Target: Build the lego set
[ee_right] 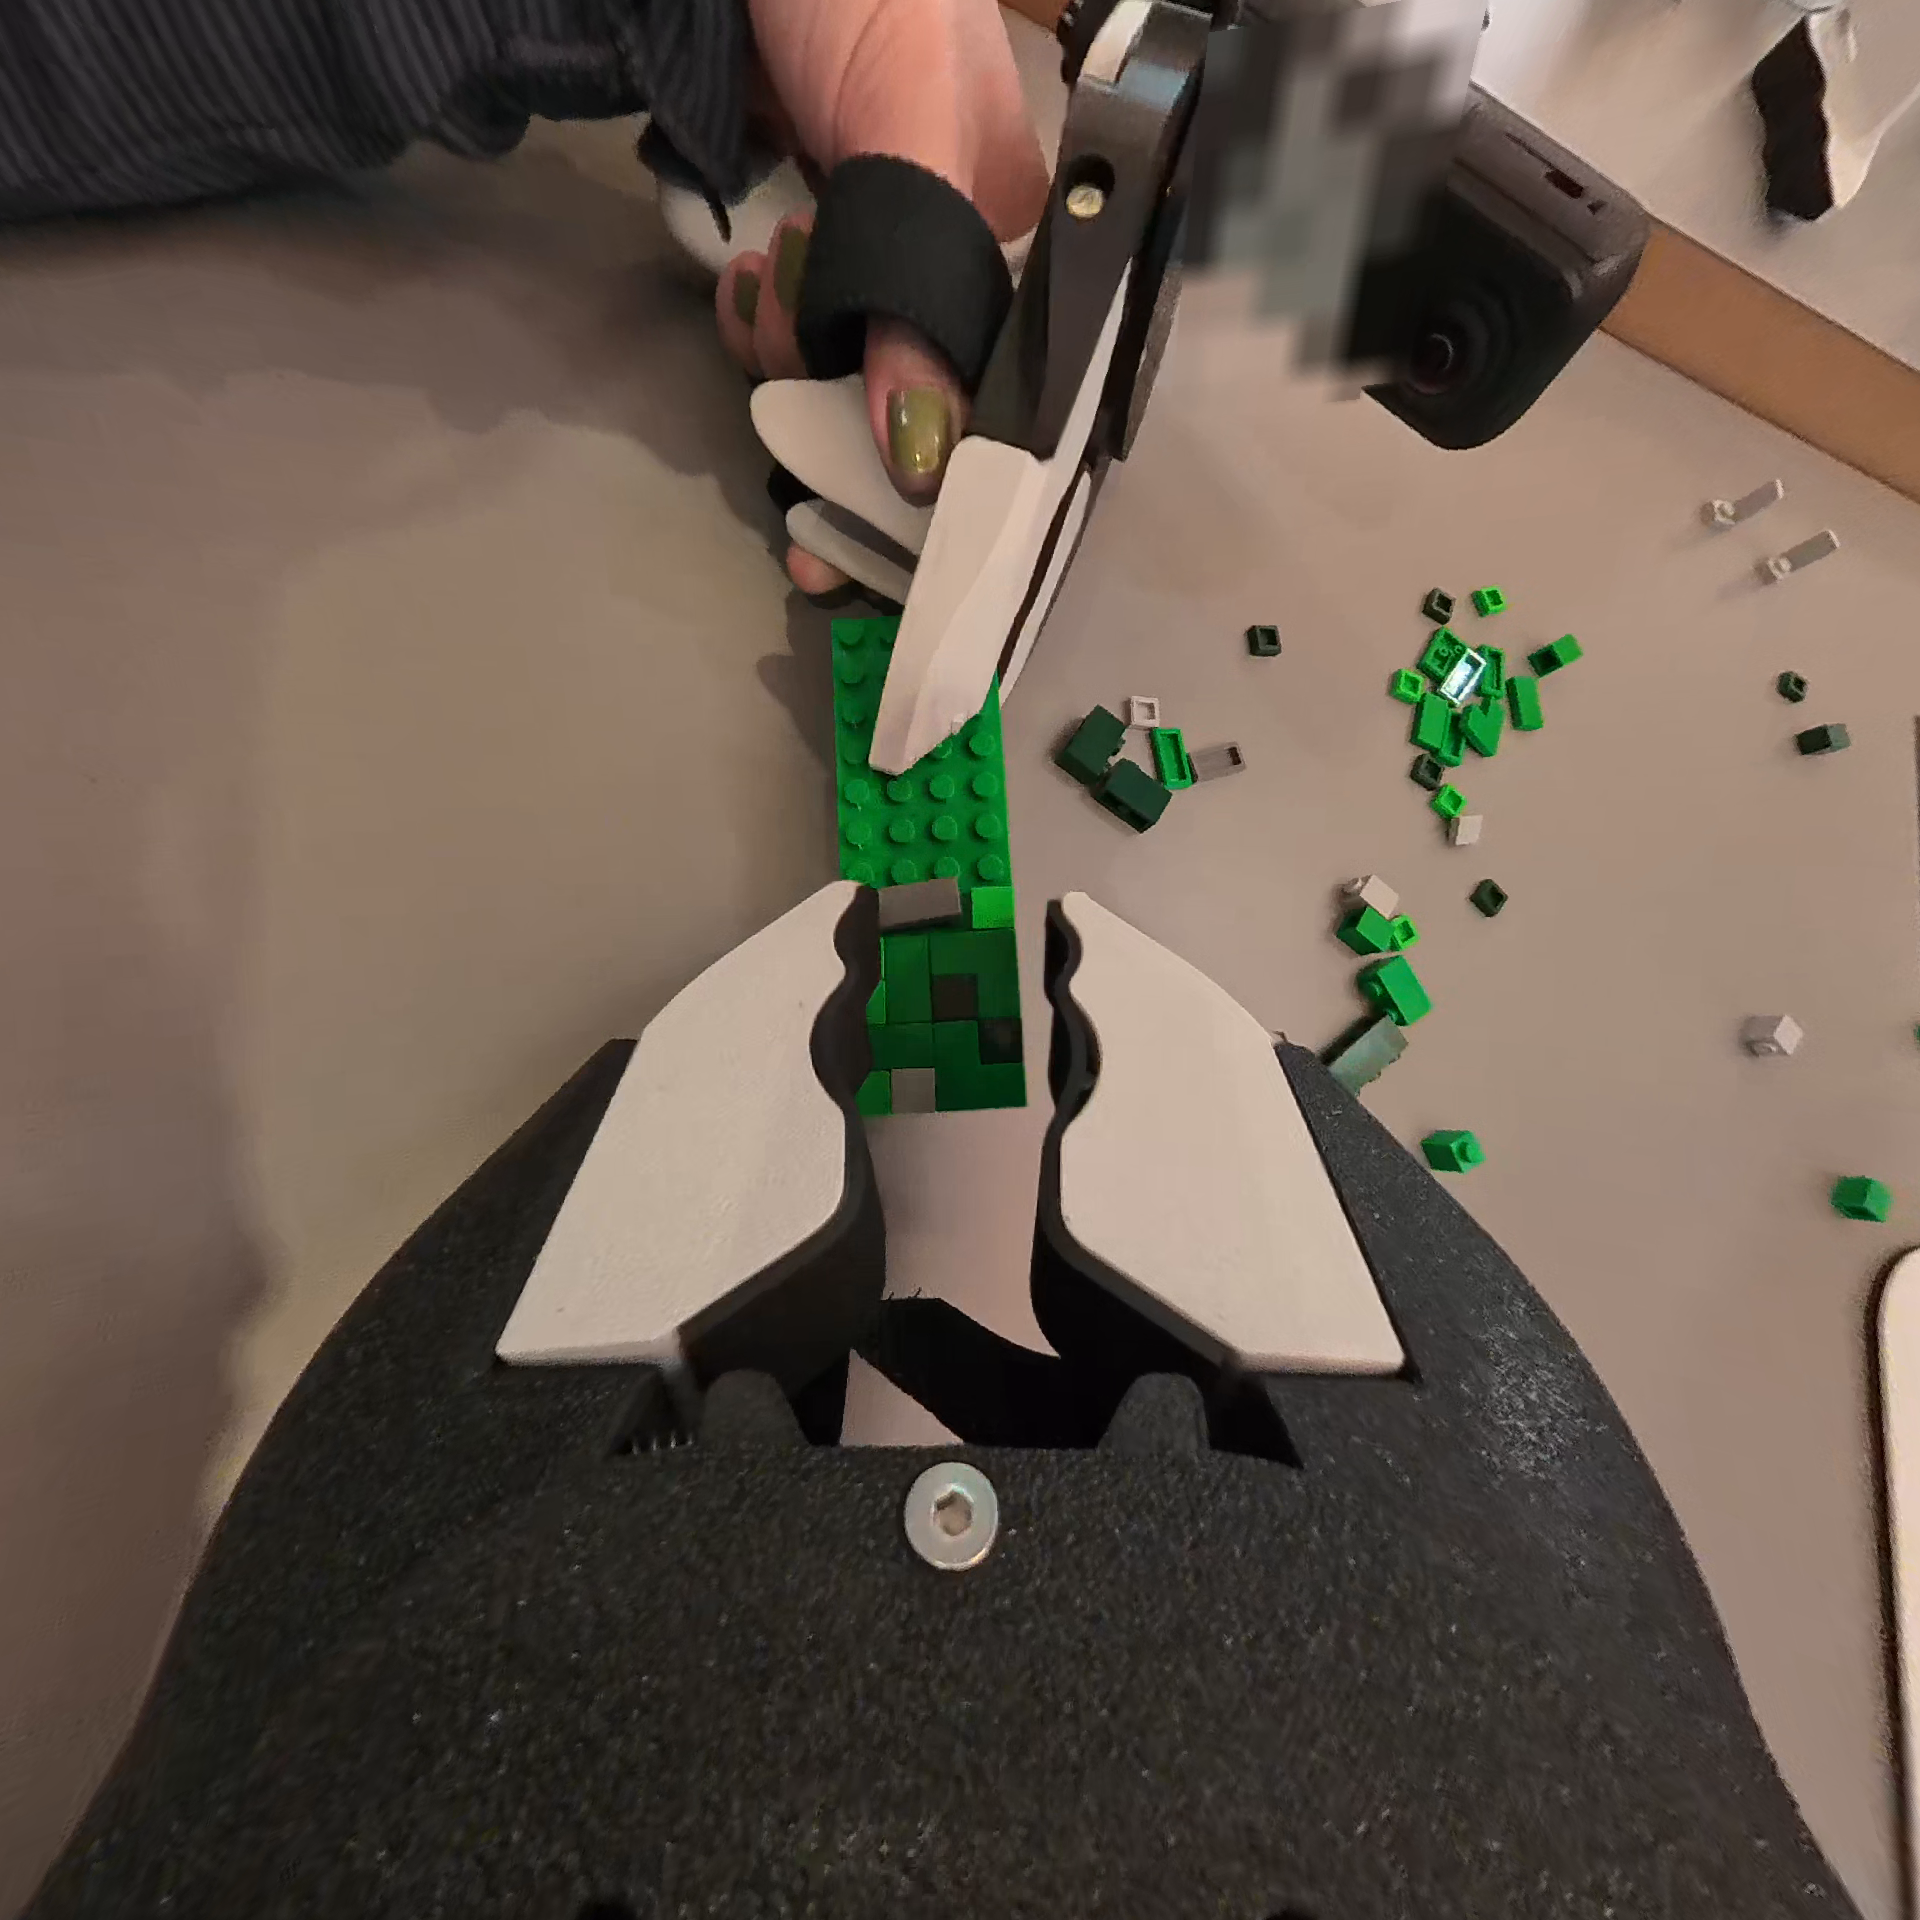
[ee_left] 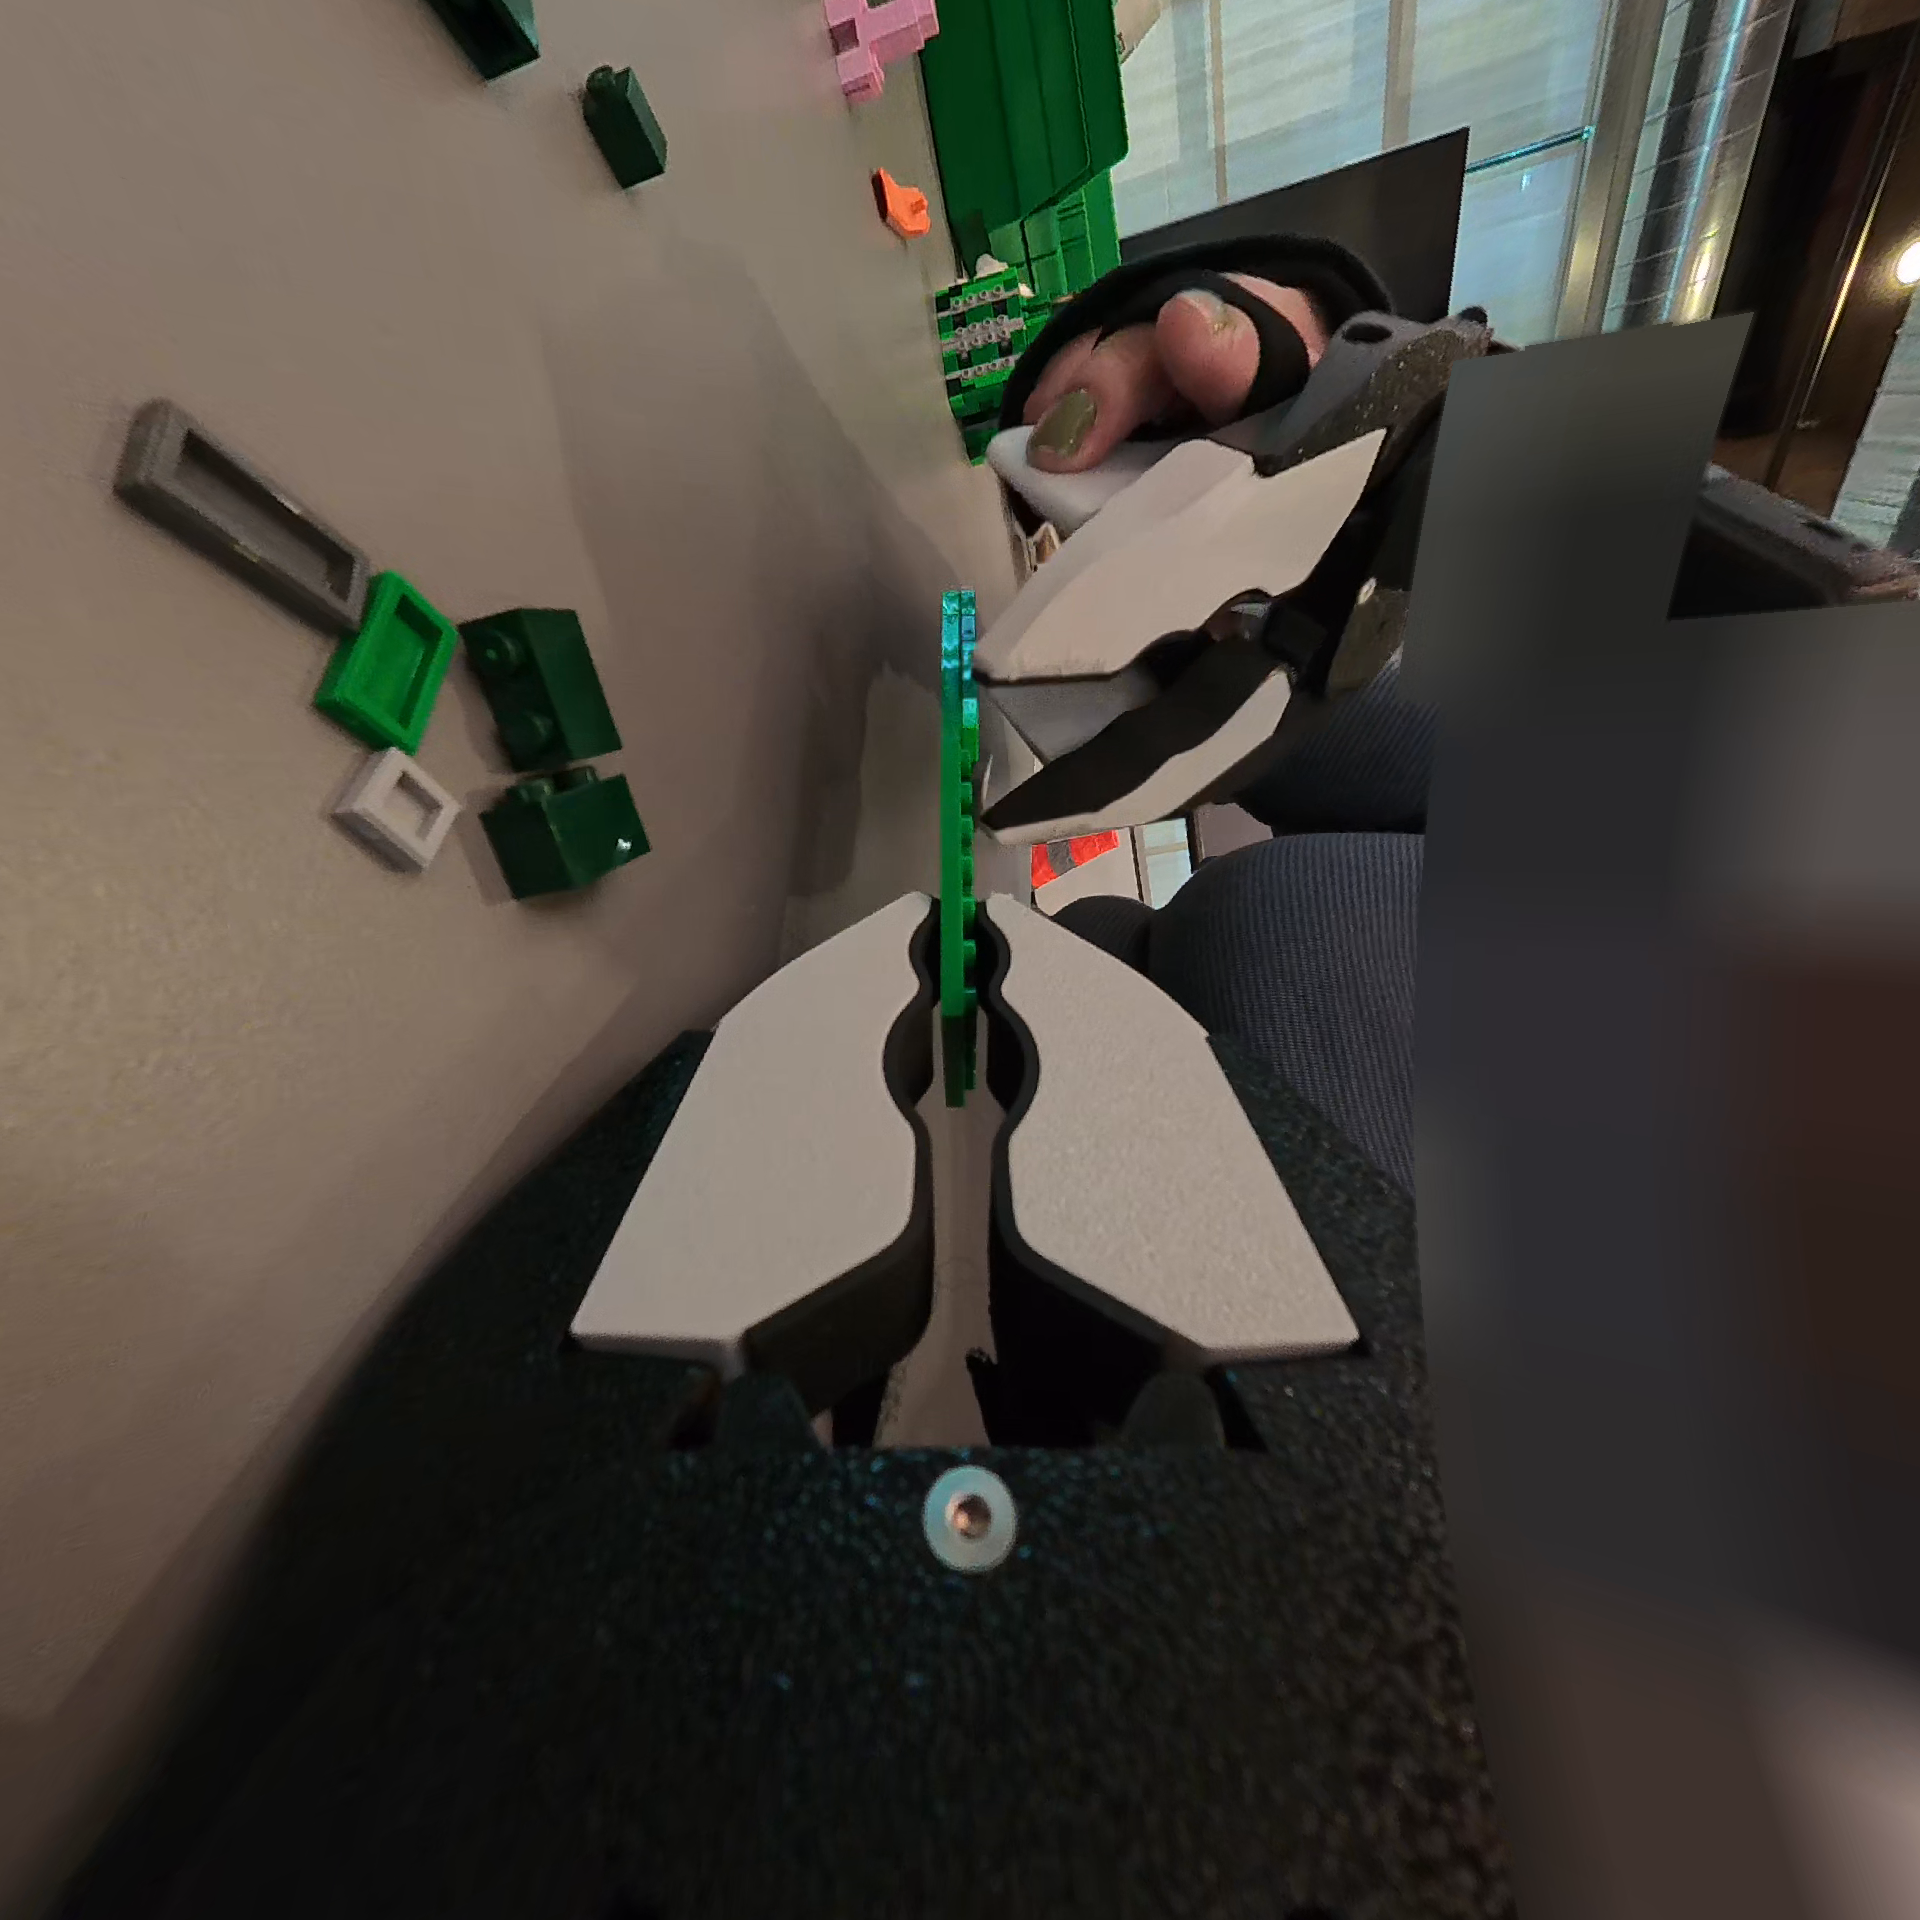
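Green plate (ee_right: 925,821): flat studded plastic, long rectangle, near end tiled with smooth light/dark green squares plus a few grey ones. A loose-looking grey tile (ee_right: 916,902) sits at the edge of the tiled zone.

Left gripper (ee_left: 958,914): matte white fingers with wavy black inner pads, pebbled black body. Jaws narrow, clamped on the plate edge-on; the plate runs up toward 12 o'clock from the tips. In the right wrist view it comes in from 12 o'clock, its hand (ee_right: 894,135) wearing a black finger strap (ee_right: 899,275).

Right gripper (ee_right: 951,904): same build, jaws parted moderately, straddling the plate's tiled end. Left pad is at the plate edge by the grey tile, right pad just clear; holding nothing that I can see.

Tabletop (ee_right: 364,727): smooth beige-grey. Loose bricks (ee_right: 1455,707), green, dark green and grey, scattered at 2–3 o'clock of the plate, well apart from the jaws
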A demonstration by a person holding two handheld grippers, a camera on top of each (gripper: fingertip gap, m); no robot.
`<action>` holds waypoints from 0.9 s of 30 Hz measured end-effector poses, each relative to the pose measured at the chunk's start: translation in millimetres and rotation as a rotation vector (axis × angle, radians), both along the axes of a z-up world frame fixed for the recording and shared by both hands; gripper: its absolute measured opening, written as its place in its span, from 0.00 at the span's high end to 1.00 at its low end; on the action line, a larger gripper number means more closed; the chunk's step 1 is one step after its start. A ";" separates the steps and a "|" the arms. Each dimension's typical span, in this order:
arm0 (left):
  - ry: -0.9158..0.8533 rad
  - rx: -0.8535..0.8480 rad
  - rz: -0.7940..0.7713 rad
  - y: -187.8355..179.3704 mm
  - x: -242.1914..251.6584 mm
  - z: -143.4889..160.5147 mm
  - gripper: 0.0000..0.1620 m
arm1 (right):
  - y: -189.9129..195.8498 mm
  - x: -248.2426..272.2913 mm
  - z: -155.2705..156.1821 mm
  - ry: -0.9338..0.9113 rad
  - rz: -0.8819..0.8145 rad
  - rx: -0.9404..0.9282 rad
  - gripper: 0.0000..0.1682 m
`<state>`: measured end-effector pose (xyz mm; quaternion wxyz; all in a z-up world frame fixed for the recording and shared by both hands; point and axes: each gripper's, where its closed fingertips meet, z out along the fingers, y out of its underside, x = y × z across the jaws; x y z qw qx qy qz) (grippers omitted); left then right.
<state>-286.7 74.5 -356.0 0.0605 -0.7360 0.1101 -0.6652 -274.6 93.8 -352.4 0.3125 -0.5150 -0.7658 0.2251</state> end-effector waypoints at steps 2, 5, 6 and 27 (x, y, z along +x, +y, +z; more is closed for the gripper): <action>-0.001 0.000 -0.001 -0.1 0.0 0.0 0.97 | 0.4 0.3 3.6 0.021 -0.007 -0.069 0.82; -0.001 0.000 -0.002 -0.3 0.1 0.0 0.97 | 1.0 -0.3 7.4 0.032 -0.028 -0.236 0.81; -0.001 0.000 -0.003 -0.3 0.1 0.0 0.97 | 1.2 0.1 5.5 0.012 -0.037 -0.300 0.80; -0.004 0.034 -0.018 -2.2 1.0 0.7 0.97 | -8.7 1.4 -6.0 -0.075 -0.031 -0.819 0.89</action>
